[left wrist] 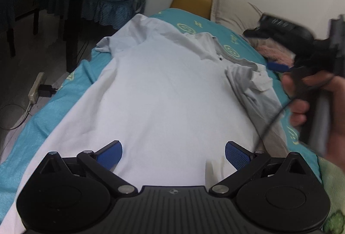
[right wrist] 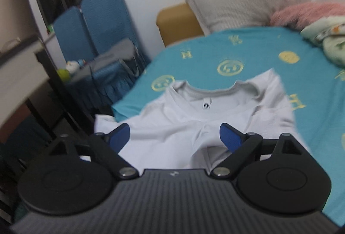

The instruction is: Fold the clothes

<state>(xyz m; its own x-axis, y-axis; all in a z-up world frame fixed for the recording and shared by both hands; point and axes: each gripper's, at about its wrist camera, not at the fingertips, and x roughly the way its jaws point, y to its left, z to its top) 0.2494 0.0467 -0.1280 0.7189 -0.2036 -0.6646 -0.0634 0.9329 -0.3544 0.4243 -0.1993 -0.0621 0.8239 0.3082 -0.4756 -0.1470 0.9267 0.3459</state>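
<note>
A white T-shirt [left wrist: 163, 91] lies spread along the teal bed, its grey collar [left wrist: 239, 59] at the far end and its right sleeve [left wrist: 250, 83] folded inward. My left gripper [left wrist: 173, 152] is open and empty, low over the shirt's hem end. The right gripper shows in the left wrist view [left wrist: 265, 50], held in a hand at the right, blurred. In the right wrist view the right gripper [right wrist: 174, 136] is open and empty above the shirt [right wrist: 194, 124], just short of the collar [right wrist: 213, 91].
The teal bedsheet [right wrist: 248, 46] has yellow prints. A grey pillow [right wrist: 241, 3], a pink fluffy blanket [right wrist: 306, 11] and a green quilt [right wrist: 327, 39] lie at the bed's head. A dark table leg [left wrist: 75, 18], a power strip [left wrist: 35, 89] and blue-covered furniture [left wrist: 103, 3] stand left of the bed.
</note>
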